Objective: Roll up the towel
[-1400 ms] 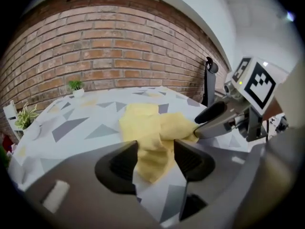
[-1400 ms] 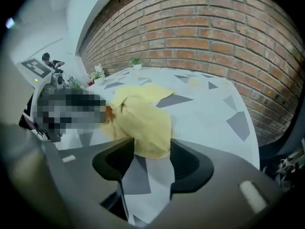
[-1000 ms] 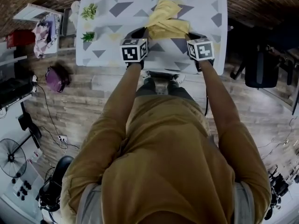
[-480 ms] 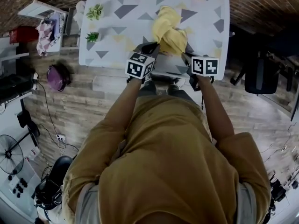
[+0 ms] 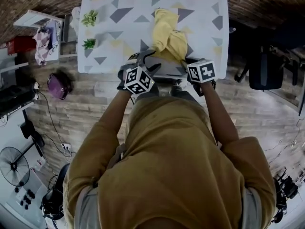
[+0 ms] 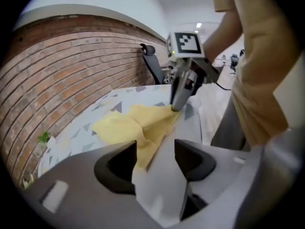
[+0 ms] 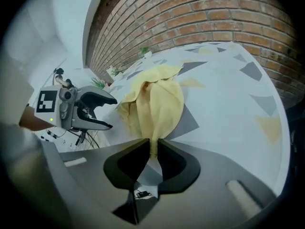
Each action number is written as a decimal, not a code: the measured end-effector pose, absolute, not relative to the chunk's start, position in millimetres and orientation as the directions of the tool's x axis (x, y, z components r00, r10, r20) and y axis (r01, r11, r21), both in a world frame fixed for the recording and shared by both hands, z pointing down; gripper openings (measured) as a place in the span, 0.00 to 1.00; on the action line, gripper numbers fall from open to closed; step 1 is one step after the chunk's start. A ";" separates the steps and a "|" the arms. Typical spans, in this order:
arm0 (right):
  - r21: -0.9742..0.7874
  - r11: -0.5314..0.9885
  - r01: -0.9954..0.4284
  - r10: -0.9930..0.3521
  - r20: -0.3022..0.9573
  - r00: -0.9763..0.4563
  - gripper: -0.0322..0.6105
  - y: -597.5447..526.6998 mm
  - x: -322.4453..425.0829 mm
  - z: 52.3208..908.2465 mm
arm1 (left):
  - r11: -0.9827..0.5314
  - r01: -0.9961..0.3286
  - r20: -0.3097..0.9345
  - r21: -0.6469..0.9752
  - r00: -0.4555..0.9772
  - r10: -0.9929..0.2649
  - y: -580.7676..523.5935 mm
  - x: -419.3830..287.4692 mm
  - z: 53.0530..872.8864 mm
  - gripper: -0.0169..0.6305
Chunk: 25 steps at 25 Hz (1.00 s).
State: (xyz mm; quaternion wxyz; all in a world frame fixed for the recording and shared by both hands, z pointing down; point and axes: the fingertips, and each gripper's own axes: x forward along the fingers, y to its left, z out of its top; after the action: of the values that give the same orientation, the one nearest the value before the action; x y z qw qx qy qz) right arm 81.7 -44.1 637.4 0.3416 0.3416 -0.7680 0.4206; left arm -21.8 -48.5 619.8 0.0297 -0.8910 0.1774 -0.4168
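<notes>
The yellow towel point(image 5: 167, 35) lies bunched in a long heap on the patterned table point(image 5: 119, 4), its near end at the front edge. My right gripper point(image 5: 188, 63) is shut on the towel's near corner point(image 7: 153, 144), which stretches the cloth point(image 7: 159, 99) away from its jaws. My left gripper point(image 5: 147, 61) sits just left of the towel, rolled over; its jaws have just been opening. In the left gripper view the jaws point(image 6: 155, 149) stand apart, with the towel's edge point(image 6: 143, 151) lying loose beside the left one. The right gripper point(image 6: 178, 97) shows pinching the cloth.
Two small potted plants point(image 5: 89, 18) point(image 5: 88, 44) stand at the table's left edge. A brick wall point(image 7: 200, 13) runs behind the table. On the floor are a purple bag point(image 5: 58, 82) to the left and a dark chair point(image 5: 267, 70) to the right.
The left gripper has rolled over, opened and let go of the towel. Both grippers have drawn closer together at the table's front edge, and the towel has bunched narrower.
</notes>
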 end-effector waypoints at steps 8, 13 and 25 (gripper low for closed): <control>-0.370 0.516 -0.772 -0.150 0.849 -0.507 0.26 -20.9 83.4 628.5 | -0.996 -0.068 0.808 -0.057 0.583 -0.086 -29.8 -22.4 645.4 0.39; 0.009 0.798 -0.603 -0.312 0.862 -0.400 0.27 -27.3 83.1 607.7 | -1.000 -0.010 0.833 -0.022 0.552 -0.024 -3.6 -20.6 646.0 0.24; 0.107 0.975 -0.196 -0.168 0.928 -0.332 0.40 27.4 64.6 648.7 | -0.995 -0.001 0.845 -0.104 0.526 -0.089 24.1 -38.4 655.0 0.44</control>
State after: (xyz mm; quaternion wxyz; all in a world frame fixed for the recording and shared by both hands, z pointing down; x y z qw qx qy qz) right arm 64.6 27.4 648.7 0.5673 0.1115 -0.8159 0.0122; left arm -38.4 24.1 655.0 0.0453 -0.8725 0.0259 -0.4859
